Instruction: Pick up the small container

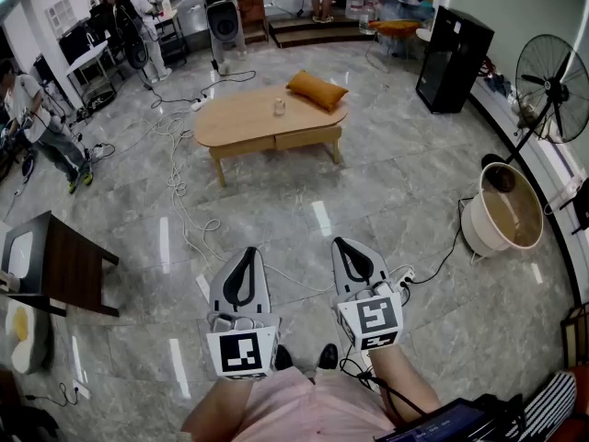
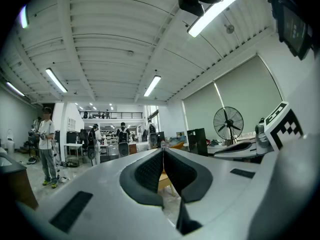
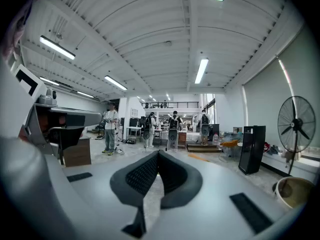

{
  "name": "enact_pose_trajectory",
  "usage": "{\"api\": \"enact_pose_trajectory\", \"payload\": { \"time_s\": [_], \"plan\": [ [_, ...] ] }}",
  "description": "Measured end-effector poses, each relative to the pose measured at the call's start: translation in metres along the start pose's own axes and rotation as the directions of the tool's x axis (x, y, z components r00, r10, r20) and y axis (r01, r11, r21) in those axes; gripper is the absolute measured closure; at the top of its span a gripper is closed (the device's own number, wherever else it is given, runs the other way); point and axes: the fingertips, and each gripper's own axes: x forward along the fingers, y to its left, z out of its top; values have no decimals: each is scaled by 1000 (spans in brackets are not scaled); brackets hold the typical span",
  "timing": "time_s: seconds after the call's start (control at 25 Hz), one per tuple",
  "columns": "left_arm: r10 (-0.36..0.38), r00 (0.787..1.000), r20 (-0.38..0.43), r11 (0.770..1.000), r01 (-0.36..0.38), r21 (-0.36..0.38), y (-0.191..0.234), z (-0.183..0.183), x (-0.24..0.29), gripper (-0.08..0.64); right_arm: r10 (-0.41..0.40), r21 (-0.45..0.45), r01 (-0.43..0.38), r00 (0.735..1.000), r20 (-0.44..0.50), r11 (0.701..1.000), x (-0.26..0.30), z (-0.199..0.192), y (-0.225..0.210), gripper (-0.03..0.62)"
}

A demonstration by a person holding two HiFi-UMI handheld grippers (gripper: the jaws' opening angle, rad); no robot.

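Note:
A small pale container stands on a low wooden coffee table far ahead of me, beside an orange cushion. Both grippers hang low over the marble floor, well short of the table. My left gripper is shut with nothing in it, its tips meeting. My right gripper is likewise shut and empty, tips together. The container does not show in either gripper view.
A dark side table stands at my left, a white bucket and a floor fan at my right. Cables trail across the floor toward the coffee table. A black cabinet and people are farther off.

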Motion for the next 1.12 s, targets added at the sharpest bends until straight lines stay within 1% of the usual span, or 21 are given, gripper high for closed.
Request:
{"api": "enact_pose_trajectory", "payload": {
  "time_s": [0.08, 0.2, 0.36, 0.48, 0.52, 0.56, 0.6, 0.76, 0.88, 1.0, 1.12],
  "plan": [
    [-2, 1000, 13, 1000, 3, -30, -9, 9, 3, 546, 0, 0, 0, 1000, 2, 1000, -4, 2, -7, 592],
    [-4, 1000, 15, 999, 4, -41, -24, 16, 8, 546, 0, -2, 0, 1000, 0, 1000, -10, 2, -21, 592],
    [-4, 1000, 6, 1000, 4, 6, -37, 13, 11, 546, -5, -3, 5, 1000, -5, 1000, -16, -2, -36, 592],
    [-3, 1000, 16, 1000, 3, 8, -45, 13, 14, 546, 0, 25, -1, 999, 49, 1000, -21, 1, -46, 591],
    [-5, 1000, 14, 1000, 4, 7, -48, 13, 16, 546, 12, 44, -15, 998, 60, 999, -21, 2, -48, 558],
    [-6, 1000, 9, 1000, 6, 8, -50, 11, 18, 546, 26, 58, -29, 998, 60, 998, -20, 1, -50, 385],
    [-7, 1000, 2, 1000, 7, 9, -51, 9, 20, 546, 33, 64, -37, 998, 54, 997, -17, -1, -51, 298],
    [-10, 1000, -17, 1000, 10, 4, -50, -4, 33, 546, 30, 47, -31, 999, 27, 998, -4, -14, -59, 279],
    [-5, 999, -33, 1000, 5, -10, -40, -16, 51, 545, 33, 48, -33, 999, 4, 998, 18, -23, -62, 279],
    [-3, 999, -48, 1000, 1, -29, -23, -32, 78, 545, 35, 48, -35, 999, -15, 998, 51, -31, -65, 279],
    [2, 998, -55, 999, -4, -45, 0, -43, 119, 546, 30, 42, -30, 999, -15, 999, 95, -28, -75, 279]
  ]
}}
